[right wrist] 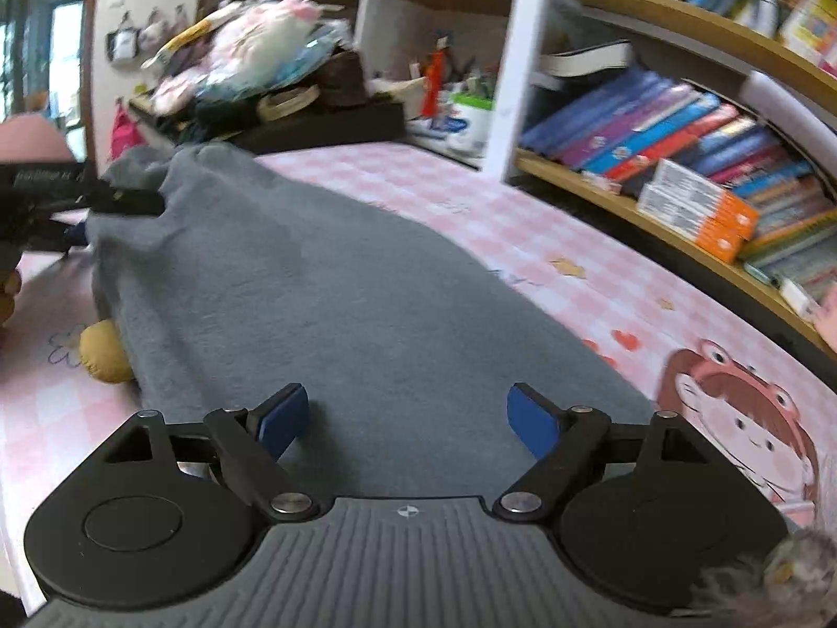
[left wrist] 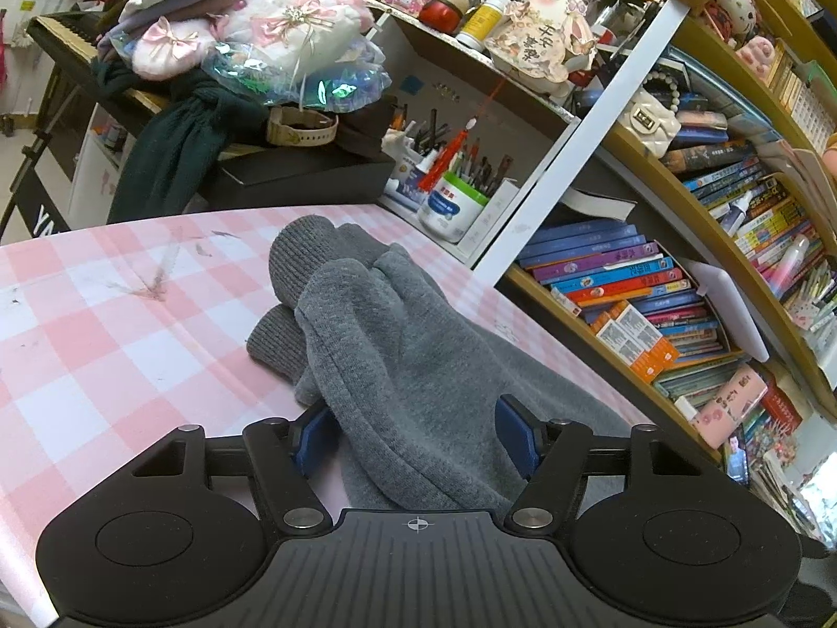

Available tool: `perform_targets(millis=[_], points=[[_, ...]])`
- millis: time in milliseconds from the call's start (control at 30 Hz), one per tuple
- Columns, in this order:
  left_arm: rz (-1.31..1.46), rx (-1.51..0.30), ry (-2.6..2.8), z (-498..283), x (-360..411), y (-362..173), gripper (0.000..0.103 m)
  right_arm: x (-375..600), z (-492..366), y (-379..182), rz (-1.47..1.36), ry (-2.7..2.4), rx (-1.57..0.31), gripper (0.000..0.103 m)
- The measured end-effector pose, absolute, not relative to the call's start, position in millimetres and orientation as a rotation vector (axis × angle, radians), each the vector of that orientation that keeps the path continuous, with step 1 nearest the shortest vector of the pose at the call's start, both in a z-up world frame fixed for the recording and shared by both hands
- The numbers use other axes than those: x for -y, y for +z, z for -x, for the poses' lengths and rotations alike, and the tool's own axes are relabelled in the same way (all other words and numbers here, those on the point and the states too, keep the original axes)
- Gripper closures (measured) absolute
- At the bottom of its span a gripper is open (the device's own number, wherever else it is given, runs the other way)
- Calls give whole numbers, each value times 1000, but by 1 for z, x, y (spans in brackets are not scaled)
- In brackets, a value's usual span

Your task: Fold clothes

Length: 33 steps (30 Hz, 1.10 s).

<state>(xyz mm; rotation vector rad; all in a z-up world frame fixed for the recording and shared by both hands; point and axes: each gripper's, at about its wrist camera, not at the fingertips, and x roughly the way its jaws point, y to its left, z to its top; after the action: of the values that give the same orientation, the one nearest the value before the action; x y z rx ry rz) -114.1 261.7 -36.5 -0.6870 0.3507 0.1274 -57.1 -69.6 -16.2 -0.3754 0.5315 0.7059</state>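
"平安喜樂" on rabbit ornament (left wrist: 544, 47)

The left gripper (left wrist: 413, 437) had its blue pads spread wide, with grey fabric bunched between them. The right gripper (right wrist: 405, 421) hung with jaws parted, its blue pads (right wrist: 282, 421) touching nothing between them.

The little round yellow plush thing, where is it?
In the right wrist view, the yellow plush ball sits at the left on the pink checked table, tucked against the grey garment's edge.
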Motion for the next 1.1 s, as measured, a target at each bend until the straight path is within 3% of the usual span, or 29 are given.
perform_targets(millis=[133, 233, 300, 467, 1100], points=[[739, -348, 145, 113, -266, -39, 41, 63, 62, -18, 407, 724, -518, 20], [777, -346, 159, 111, -270, -40, 54, 66, 62, -19, 392, 729, -527, 20], [803, -345, 168, 111, -272, -41, 73, 67, 63, -22, 375, 721, -524, 20], [804, -322, 171, 111, -272, -36, 88, 67, 71, -25, 379, 705, -489, 20], [148, -160, -17, 127, -177, 47, 91, 83, 61, -22, 257, 751, -526, 20]])
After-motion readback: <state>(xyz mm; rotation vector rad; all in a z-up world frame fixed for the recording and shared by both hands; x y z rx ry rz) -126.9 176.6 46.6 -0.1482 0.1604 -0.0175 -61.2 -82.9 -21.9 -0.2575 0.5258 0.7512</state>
